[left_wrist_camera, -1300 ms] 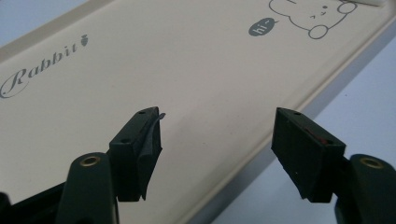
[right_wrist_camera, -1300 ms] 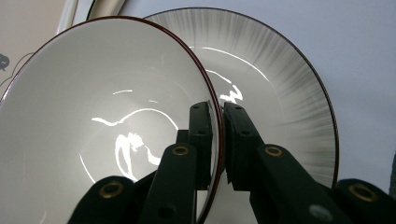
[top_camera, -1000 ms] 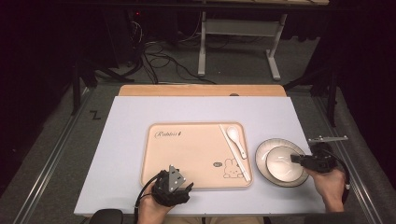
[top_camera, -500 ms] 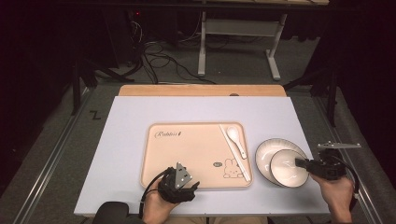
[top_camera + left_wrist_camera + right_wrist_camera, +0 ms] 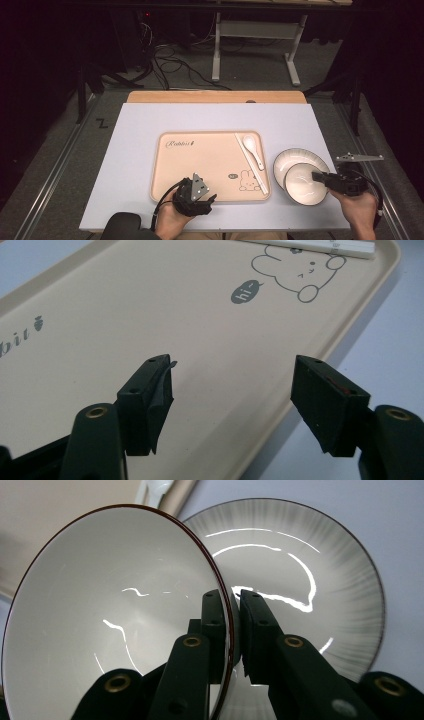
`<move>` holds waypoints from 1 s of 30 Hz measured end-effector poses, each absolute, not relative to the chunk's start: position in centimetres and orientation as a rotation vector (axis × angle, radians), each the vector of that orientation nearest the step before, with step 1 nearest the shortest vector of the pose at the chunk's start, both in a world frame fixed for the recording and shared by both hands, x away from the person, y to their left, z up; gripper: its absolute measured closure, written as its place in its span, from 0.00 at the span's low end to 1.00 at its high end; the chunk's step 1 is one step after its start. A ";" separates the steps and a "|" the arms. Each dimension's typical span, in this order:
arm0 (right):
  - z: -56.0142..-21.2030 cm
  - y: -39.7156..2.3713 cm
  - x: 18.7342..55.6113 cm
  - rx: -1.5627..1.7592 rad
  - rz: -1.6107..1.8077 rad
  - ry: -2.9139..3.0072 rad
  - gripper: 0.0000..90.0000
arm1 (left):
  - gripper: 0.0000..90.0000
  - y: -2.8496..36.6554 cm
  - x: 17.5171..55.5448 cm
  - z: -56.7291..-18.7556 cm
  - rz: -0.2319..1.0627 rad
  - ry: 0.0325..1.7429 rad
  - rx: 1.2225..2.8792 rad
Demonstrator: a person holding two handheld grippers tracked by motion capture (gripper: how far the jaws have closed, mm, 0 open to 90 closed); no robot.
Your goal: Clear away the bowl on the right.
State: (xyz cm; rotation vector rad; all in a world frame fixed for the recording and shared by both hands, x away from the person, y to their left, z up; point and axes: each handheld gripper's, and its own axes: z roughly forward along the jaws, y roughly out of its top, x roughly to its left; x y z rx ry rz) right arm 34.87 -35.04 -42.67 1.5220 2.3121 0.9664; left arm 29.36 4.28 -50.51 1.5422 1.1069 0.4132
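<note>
- The right gripper pinches the rim of a white bowl, one jaw inside the bowl wall and one outside, both pressed tight on it
- In the right gripper view the same grip is plain: the right gripper's jaws clamp the bowl's thin dark-edged rim, and the bowl is tipped so its hollow faces the camera
- The bowl sits at the table's right, overlapping the near-right part of a grey-rimmed plate; whether it rests on the plate or hangs just above it cannot be told
- The plate lies flat on the pale blue table, just right of the tray
- The left gripper hangs at the near edge of the beige tray, its jaws spread wide with nothing between them
- In the left gripper view those jaws straddle the tray's rim, over bare tray and a strip of table
- A white spoon and a pair of pale chopsticks lie along the tray's right side, beside the printed rabbit
- Each gripper is held in a person's hand coming in from the near edge
</note>
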 end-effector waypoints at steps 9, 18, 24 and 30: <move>-41.6 -31.8 35.0 1.391 0.997 2.412 0.92 | 0.37 4.6 29.2 -50.6 0.426 1.122 1.545; -42.0 -29.3 36.2 1.315 1.011 2.500 0.92 | 0.37 5.2 28.8 -50.8 0.451 1.157 1.523; -41.7 -26.9 37.6 1.223 0.993 2.560 0.92 | 0.37 6.2 28.4 -50.5 0.473 1.185 1.490; -41.7 -24.5 39.2 1.173 0.993 2.609 0.92 | 0.37 6.9 28.1 -50.5 0.491 1.209 1.472</move>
